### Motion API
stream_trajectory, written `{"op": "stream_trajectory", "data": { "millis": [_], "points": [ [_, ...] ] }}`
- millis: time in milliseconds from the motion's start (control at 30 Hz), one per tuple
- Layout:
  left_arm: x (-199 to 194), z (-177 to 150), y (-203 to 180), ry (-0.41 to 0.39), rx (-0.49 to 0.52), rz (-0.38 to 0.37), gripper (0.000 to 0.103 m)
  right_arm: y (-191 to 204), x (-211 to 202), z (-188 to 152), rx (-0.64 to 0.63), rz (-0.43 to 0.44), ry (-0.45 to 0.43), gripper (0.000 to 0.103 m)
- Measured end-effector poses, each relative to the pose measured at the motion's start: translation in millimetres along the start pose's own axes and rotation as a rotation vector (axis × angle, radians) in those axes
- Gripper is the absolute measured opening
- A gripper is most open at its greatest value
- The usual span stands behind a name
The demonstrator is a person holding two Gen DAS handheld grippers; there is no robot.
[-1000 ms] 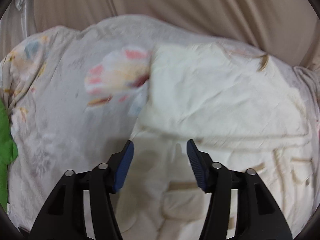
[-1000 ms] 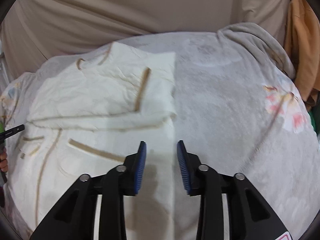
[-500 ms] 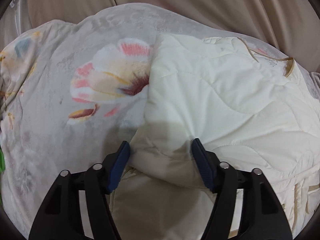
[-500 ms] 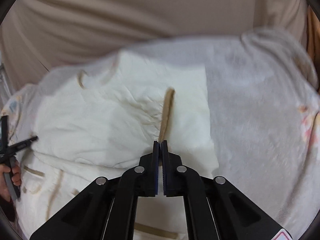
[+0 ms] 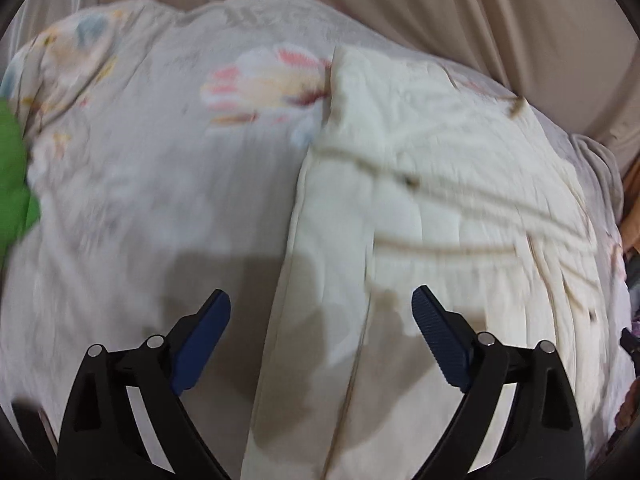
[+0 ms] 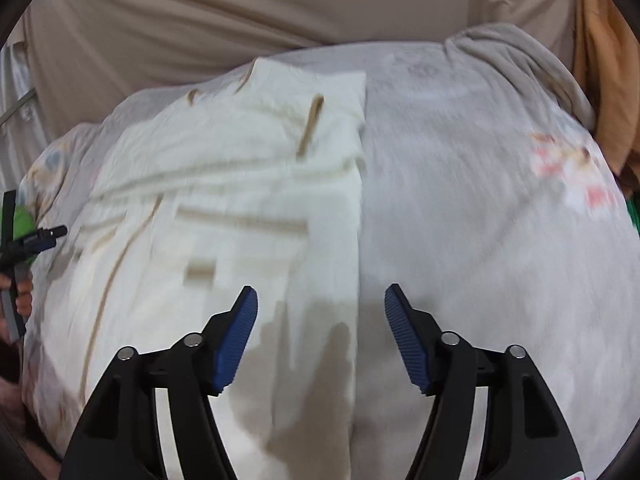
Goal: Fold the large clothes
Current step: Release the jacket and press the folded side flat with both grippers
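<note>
Fold laid, both grips let go
Left gripper (image 5: 320, 332) and right gripper (image 6: 320, 328) are opening, empty, after releasing the cream quilted jacket (image 6: 224, 200), now folded on the floral bed cover (image 6: 480, 200).

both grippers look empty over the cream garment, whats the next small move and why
Probably bring both grippers down to the near end of the cream garment and grip it, ready to fold it away. The left gripper and right gripper hang above the cloth with jaws opening and nothing between them. Both long sides already look folded in, straight-edged, on the floral blanket.
</note>
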State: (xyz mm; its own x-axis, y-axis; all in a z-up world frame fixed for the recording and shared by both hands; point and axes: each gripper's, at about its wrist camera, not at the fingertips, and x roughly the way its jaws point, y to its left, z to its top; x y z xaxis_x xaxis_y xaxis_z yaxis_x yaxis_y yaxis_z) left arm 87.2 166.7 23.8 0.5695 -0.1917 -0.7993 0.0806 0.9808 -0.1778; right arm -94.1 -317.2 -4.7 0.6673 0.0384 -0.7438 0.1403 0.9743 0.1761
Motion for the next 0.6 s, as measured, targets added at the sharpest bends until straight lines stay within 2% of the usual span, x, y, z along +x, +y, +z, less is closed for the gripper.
{"op": "stream_trajectory", "data": {
  "millis": [133,200,300,333,433,500,533,567,600],
  "points": [
    [-12,-57,15,0.079,-0.060,-0.068,0.090,-8,-17,-63,0.050,0.074,0.050,0.066],
    [-21,-78,14,0.067,-0.076,-0.106,0.090,-6,-16,-81,0.070,0.118,0.061,0.066],
    [-32,-91,3,0.052,-0.061,-0.169,0.088,-2,-10,-89,0.102,0.164,0.047,0.067],
    [-35,-93,-2,0.043,-0.053,-0.168,0.087,0,-10,-88,0.112,0.169,0.037,0.069],
    [-37,-93,-6,0.032,-0.046,-0.165,0.075,0,-7,-81,0.169,0.235,-0.003,0.069],
    [-40,-94,-7,0.026,-0.056,-0.183,0.056,0,-1,-77,0.203,0.247,-0.007,0.062],
    [-43,-95,-7,0.020,-0.054,-0.182,0.052,1,1,-76,0.215,0.239,-0.008,0.045],
    [-47,-95,-8,0.004,-0.050,-0.164,0.039,1,2,-75,0.220,0.237,-0.013,0.022],
    [-52,-96,-7,-0.012,-0.045,-0.148,0.028,1,1,-75,0.225,0.237,-0.024,0.014]
  ]
}}
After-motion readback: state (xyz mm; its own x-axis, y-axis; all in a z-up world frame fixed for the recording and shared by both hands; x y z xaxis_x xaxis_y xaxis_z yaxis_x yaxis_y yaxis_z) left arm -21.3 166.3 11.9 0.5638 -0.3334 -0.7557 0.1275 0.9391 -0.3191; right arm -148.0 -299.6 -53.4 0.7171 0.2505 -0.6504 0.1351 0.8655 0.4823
